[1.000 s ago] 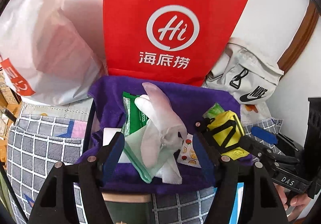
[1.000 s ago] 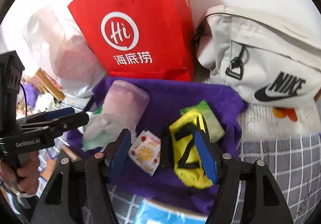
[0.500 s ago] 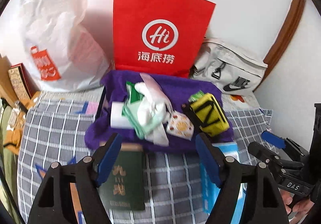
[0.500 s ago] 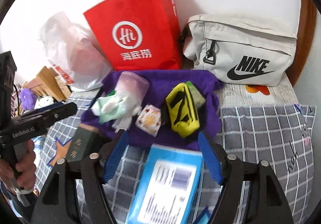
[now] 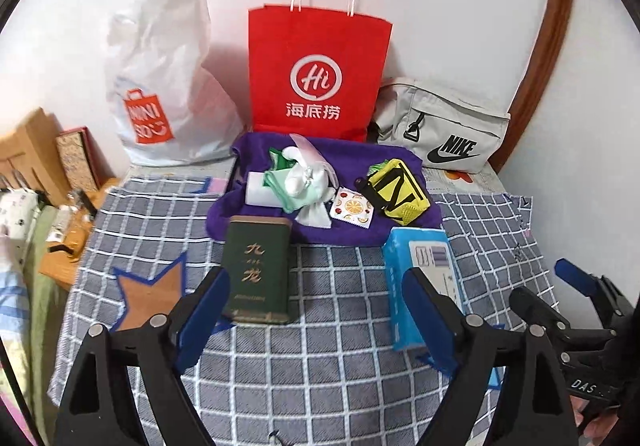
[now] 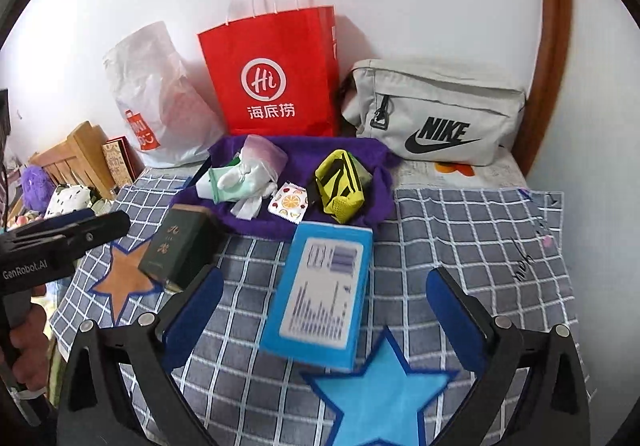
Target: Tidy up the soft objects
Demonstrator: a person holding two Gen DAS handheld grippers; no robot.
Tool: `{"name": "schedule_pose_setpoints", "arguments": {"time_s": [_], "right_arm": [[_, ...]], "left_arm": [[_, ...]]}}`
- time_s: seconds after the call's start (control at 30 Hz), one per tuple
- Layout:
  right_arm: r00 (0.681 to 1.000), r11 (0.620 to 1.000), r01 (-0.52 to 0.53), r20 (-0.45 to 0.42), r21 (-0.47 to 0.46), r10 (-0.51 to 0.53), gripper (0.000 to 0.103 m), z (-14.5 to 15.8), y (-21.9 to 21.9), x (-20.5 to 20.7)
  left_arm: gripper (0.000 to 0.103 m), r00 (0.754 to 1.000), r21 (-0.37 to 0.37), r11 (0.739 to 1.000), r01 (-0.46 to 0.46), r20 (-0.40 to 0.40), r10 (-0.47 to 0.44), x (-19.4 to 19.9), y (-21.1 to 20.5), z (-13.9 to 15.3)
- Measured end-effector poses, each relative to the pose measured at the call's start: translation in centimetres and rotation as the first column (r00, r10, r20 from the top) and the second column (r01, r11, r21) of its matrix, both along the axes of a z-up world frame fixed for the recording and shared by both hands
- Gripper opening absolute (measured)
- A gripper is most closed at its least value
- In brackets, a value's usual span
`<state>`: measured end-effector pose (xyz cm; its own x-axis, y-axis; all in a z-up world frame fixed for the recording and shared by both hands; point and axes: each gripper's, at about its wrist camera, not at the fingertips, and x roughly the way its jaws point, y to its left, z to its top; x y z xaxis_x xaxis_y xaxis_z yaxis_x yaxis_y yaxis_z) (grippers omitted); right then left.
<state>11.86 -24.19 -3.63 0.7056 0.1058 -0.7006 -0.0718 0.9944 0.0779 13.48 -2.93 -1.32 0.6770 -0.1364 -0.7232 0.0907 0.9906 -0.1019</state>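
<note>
A purple towel (image 5: 352, 162) (image 6: 312, 154) lies at the back of the checked cloth. On it lie a white glove bundle with green packets (image 5: 304, 182) (image 6: 244, 174), a fruit-print sachet (image 5: 354, 206) (image 6: 289, 203) and a yellow-and-black pouch (image 5: 396, 190) (image 6: 340, 182). My left gripper (image 5: 316, 306) is open and empty, well in front of the towel. My right gripper (image 6: 320, 310) is open and empty above a blue box (image 6: 324, 286).
A dark green tin (image 5: 258, 270) (image 6: 180, 246) and the blue box (image 5: 424, 278) lie on the grey checked cloth (image 5: 340, 366). A red paper bag (image 5: 316, 74), a white plastic bag (image 5: 160, 86) and a grey Nike bag (image 5: 444, 126) stand against the wall.
Both grippers have pulled back and up from the towel, leaving the glove bundle and the yellow pouch lying on it. The tin and blue box have come into view.
</note>
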Motion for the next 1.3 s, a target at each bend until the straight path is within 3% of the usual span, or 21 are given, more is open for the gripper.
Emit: {"name": "schedule_pose_setpoints", "arguments": {"time_s": [0.27, 0.6, 1.3], "right_arm": [[1.0, 1.0, 0.004, 0.03, -0.015, -0.004, 0.101, 1.1, 0.2, -5.8], [0.998, 0.999, 0.033, 0.062, -0.011, -0.032, 0.1, 2.1, -0.8, -10.3], [0.995, 0.999, 0.037, 0.088, -0.004, -0.036, 0.101, 3.1, -1.0, -12.6]], "left_arm": [[0.091, 0.999, 0.044, 0.999, -0.022, 0.025, 0.021, -5.2, -0.8, 0.6], [0.091, 0.996, 0.046, 0.998, -0.042, 0.079, 0.038, -9.7, -1.5, 1.5], [0.091, 0.996, 0.044, 0.998, -0.034, 0.086, 0.03, -11.0, -2.1, 1.8]]}}
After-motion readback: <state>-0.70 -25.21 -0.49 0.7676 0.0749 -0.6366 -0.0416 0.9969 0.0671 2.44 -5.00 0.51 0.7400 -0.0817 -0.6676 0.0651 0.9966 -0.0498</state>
